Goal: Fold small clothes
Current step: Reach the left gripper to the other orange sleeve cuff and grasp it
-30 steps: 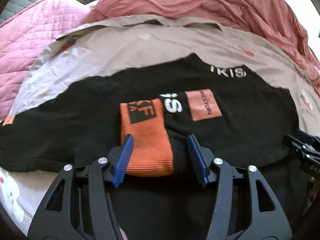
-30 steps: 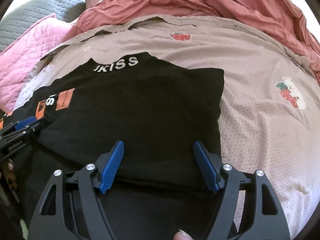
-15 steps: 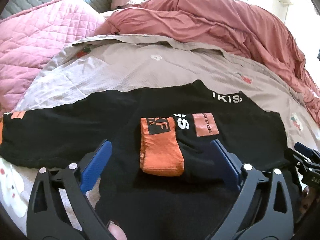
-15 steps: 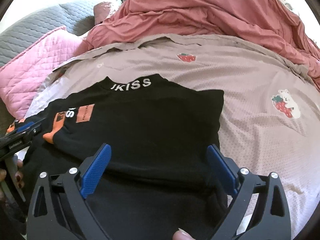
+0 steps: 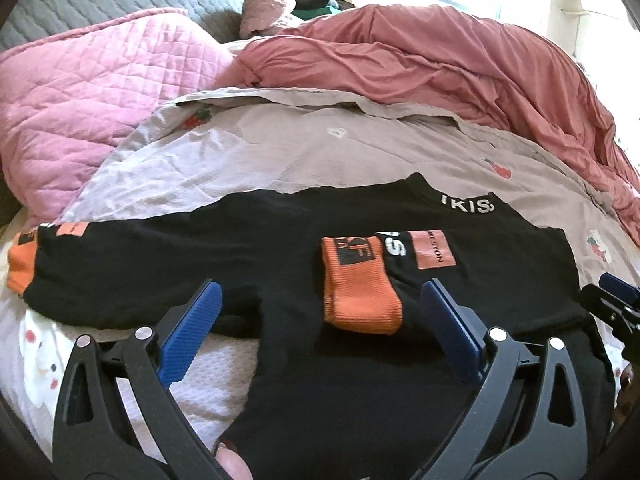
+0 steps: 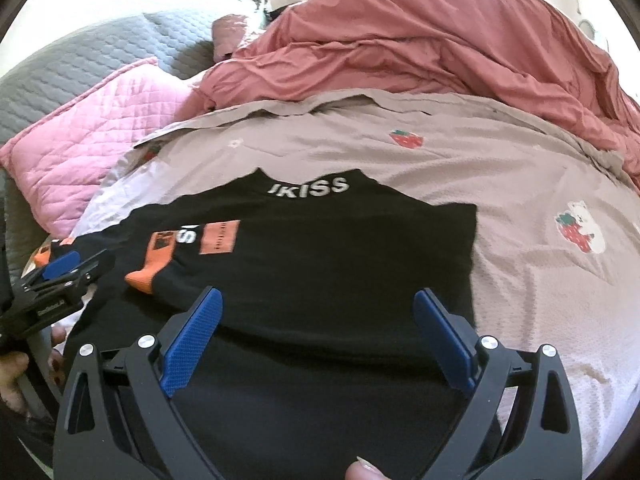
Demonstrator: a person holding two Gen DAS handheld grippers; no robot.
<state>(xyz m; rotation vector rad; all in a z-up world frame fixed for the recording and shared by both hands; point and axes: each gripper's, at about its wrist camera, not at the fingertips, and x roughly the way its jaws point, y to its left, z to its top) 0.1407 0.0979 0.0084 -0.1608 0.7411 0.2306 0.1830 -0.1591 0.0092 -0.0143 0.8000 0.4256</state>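
Note:
A black long-sleeved top (image 5: 400,380) lies flat on the beige strawberry-print sheet (image 5: 280,160). White lettering marks its collar (image 6: 308,188). One sleeve is folded across the body, and its orange cuff (image 5: 360,288) rests on the chest. The other sleeve stretches out to the left and ends in a second orange cuff (image 5: 22,264). My left gripper (image 5: 320,292) hovers above the folded sleeve, open and holding nothing. My right gripper (image 6: 318,298) is open over the top's right half, with nothing between its blue pads (image 6: 192,340). Each gripper shows at the edge of the other's view.
A pink quilted blanket (image 5: 92,112) lies at the left. A rumpled rust-red duvet (image 5: 440,64) is heaped along the back and right, with grey quilted padding (image 6: 80,60) behind it. Bare sheet (image 6: 540,300) extends right of the top. The person's fingertips show at the bottom edges.
Both grippers opened wide and drew back and up from the top. The folded sleeve with its orange cuff stays lying on the body.

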